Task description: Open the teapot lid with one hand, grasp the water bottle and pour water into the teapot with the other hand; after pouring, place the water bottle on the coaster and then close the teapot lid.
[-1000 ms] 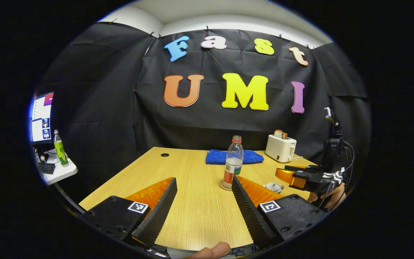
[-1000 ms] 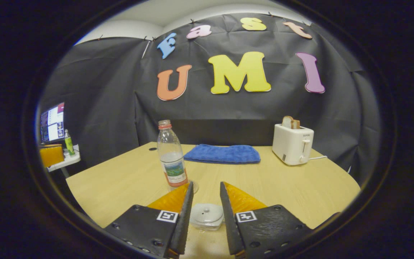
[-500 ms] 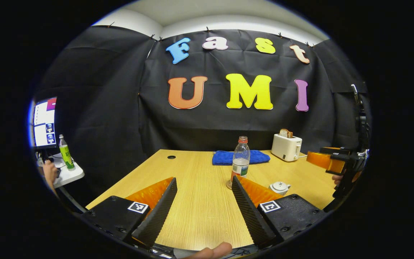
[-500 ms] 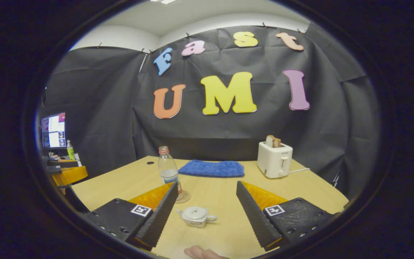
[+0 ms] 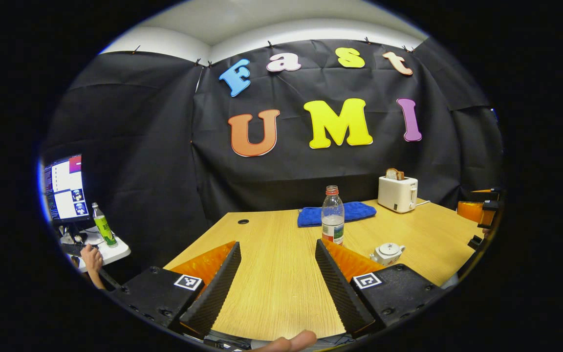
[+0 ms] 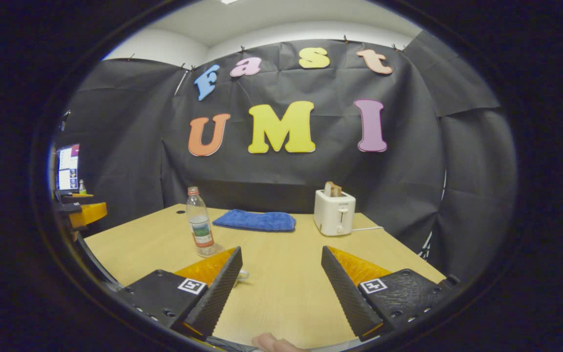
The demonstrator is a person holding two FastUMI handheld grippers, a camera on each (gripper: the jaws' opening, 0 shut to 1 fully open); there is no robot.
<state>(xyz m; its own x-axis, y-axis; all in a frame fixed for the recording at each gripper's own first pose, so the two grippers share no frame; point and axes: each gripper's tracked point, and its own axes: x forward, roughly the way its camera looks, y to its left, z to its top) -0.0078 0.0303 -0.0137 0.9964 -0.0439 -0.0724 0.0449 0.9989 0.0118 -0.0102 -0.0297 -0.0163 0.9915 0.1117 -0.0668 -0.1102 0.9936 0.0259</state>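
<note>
Both pairs of jaws stand spread wide with nothing between them: the left gripper (image 5: 275, 274) and the right gripper (image 6: 281, 278) each hover over bare table (image 5: 271, 293), well back from the task's things.

In the left gripper view the water bottle (image 5: 333, 215) stands upright at about 1 o'clock from the gripper, its foot hidden behind the right-hand finger, so the coaster cannot be made out there. The teapot (image 5: 387, 253) sits at about 2 o'clock, lid (image 5: 388, 248) on. In the right gripper view the bottle (image 6: 199, 225) is at about 11 o'clock.

Judging from this, the task looks finished: lid on, bottle upright and let go. If so, nothing is left but to rest the grippers clear. It could equally be the start, in which case the lid knob calls for a narrow pinch first.

The bottle's label (image 6: 202, 235) is too small to read; the toaster (image 6: 334, 212) shows no legible brand.
</note>
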